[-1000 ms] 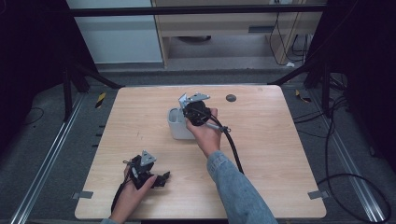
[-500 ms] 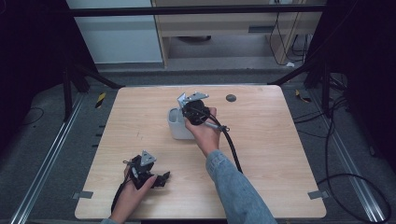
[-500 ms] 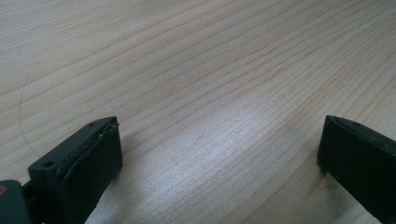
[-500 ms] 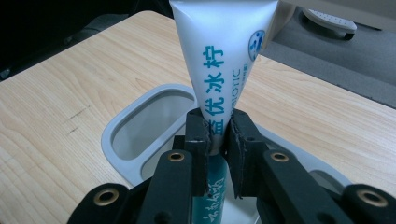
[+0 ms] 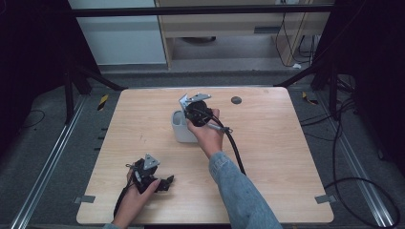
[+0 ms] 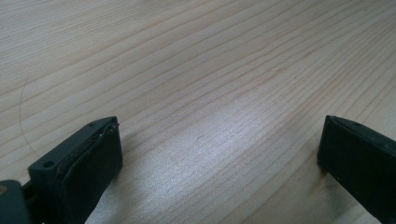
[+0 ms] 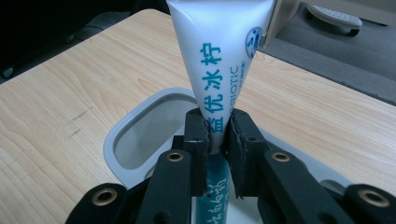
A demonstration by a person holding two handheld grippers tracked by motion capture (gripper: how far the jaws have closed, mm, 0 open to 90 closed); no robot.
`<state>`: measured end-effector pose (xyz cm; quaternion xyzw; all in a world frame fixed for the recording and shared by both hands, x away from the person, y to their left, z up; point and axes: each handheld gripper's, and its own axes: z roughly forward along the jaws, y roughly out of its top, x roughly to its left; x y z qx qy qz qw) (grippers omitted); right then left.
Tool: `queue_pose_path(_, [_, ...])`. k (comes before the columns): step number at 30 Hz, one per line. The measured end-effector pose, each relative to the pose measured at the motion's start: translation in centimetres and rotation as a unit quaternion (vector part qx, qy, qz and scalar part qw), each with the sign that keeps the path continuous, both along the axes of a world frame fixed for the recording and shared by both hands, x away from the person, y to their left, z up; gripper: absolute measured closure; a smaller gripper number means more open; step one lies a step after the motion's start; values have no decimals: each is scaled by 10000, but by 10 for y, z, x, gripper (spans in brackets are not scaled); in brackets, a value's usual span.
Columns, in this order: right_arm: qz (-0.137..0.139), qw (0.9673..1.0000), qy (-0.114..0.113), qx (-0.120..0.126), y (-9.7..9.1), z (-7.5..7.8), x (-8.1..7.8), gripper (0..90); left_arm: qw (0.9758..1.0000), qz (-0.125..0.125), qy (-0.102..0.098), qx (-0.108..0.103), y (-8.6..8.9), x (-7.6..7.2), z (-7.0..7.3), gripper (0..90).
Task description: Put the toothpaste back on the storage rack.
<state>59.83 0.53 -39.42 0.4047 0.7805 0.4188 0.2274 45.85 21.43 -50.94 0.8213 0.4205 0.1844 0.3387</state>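
Observation:
A white toothpaste tube (image 7: 219, 51) with teal lettering stands upright, wide end up, and my right gripper (image 7: 217, 135) is shut on its lower part. Its bottom end sits down inside a grey oval holder (image 7: 135, 135). From above, the right gripper (image 5: 198, 113) hovers over that holder (image 5: 180, 131) near the table's middle. My left gripper (image 5: 164, 182) rests near the front left of the table. Its jaws (image 6: 219, 144) are wide apart over bare wood with nothing between them.
A small dark disc (image 5: 236, 100) lies on the wooden table (image 5: 286, 157) behind and to the right of the holder. The right gripper's black cable (image 5: 235, 150) trails back along the person's sleeve. Metal frame rails run along both sides.

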Motion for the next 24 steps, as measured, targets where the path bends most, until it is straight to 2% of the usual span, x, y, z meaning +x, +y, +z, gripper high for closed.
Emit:
queue_pose_path(15, [55, 10000, 40, 20, 4, -1, 0, 768, 10000, 1, 0, -1, 0, 0, 0, 0])
queue_pose_path(24, [94, 9999, 89, 66, 2, 1, 0, 712, 10000, 8, -5, -12, 0, 0, 0, 0])
